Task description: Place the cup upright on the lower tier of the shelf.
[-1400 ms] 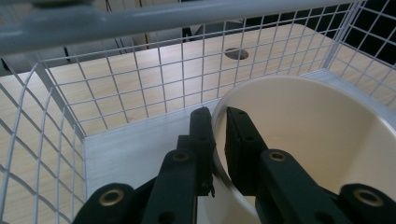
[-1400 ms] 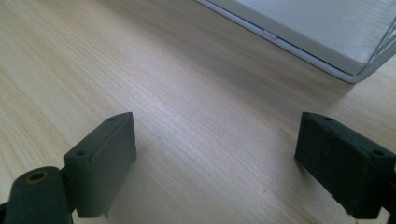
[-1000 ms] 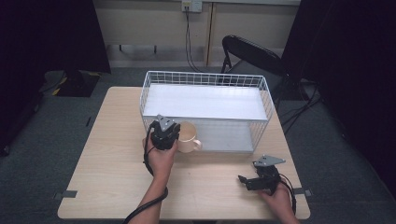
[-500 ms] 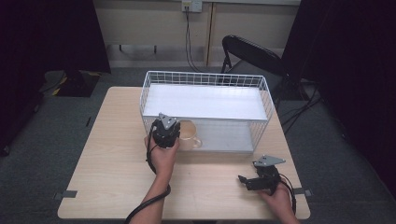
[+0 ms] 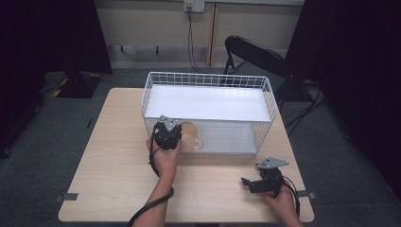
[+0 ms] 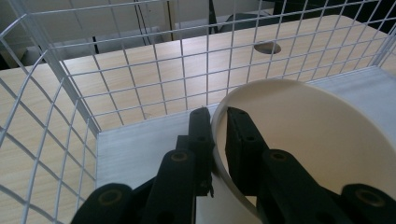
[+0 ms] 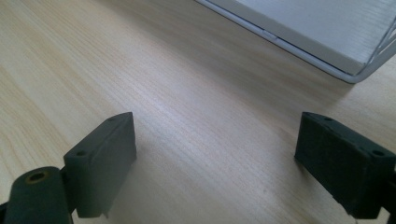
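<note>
A cream mug (image 5: 190, 135) sits in the lower level of the white wire rack (image 5: 208, 80), at its front left. My left gripper (image 5: 167, 134) is shut on the mug's rim. In the left gripper view the jaws pinch the mug (image 6: 317, 140) wall, one jaw outside and one inside, with the left gripper (image 6: 218, 122) inside the rack (image 6: 70, 84). My right gripper (image 5: 247, 183) rests open on the table near the front right; in the right gripper view the right gripper (image 7: 217, 149) holds nothing over bare wood.
The rack has a white upper shelf (image 5: 208, 102) and a grey floor tray (image 5: 227, 139). The wooden table (image 5: 104, 165) has free surface on its left and front. A black folding chair (image 5: 250, 52) stands behind the table.
My left gripper has carried the mug away from the table's front, through the rack's open front side onto its lower level. The right gripper has stayed put.
</note>
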`<state>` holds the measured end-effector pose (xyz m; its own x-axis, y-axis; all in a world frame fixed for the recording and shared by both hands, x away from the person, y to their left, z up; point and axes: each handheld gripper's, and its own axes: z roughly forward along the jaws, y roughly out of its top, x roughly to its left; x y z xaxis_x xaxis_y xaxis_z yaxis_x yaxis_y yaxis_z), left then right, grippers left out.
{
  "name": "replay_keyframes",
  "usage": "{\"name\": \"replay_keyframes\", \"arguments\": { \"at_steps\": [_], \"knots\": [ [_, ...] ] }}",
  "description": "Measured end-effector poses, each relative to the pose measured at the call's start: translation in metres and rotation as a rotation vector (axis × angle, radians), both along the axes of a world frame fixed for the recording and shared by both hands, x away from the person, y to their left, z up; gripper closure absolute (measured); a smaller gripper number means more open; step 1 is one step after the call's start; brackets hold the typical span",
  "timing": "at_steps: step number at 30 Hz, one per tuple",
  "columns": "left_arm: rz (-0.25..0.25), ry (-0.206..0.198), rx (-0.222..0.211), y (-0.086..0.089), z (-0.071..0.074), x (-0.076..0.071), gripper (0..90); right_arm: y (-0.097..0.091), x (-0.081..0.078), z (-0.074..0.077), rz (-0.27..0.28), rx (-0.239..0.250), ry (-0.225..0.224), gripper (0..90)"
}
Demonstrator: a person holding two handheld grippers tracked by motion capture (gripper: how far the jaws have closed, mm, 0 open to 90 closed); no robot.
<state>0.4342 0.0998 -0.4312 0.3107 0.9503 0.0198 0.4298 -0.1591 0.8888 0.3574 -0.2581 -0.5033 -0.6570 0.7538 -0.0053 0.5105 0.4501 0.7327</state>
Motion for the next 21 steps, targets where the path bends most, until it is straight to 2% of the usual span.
{"name": "replay_keyframes", "arguments": {
  "at_steps": [6,9,16,21],
  "knots": [
    [-0.003,-0.005,-0.030,0.000,0.000,0.001,78.7,0.000,0.000,0.000,0.000,0.000,0.000,11.8],
    [0.007,-0.004,-0.038,0.003,0.000,0.001,68.8,0.000,0.000,0.000,0.000,0.000,0.000,11.8],
    [-0.017,-0.010,-0.048,0.009,0.004,-0.005,59.7,0.000,0.000,0.000,0.000,0.001,0.000,11.8],
    [-0.030,-0.015,-0.071,0.015,0.010,-0.009,50.8,0.000,0.000,0.000,0.000,0.000,0.000,11.8]
  ]
}}
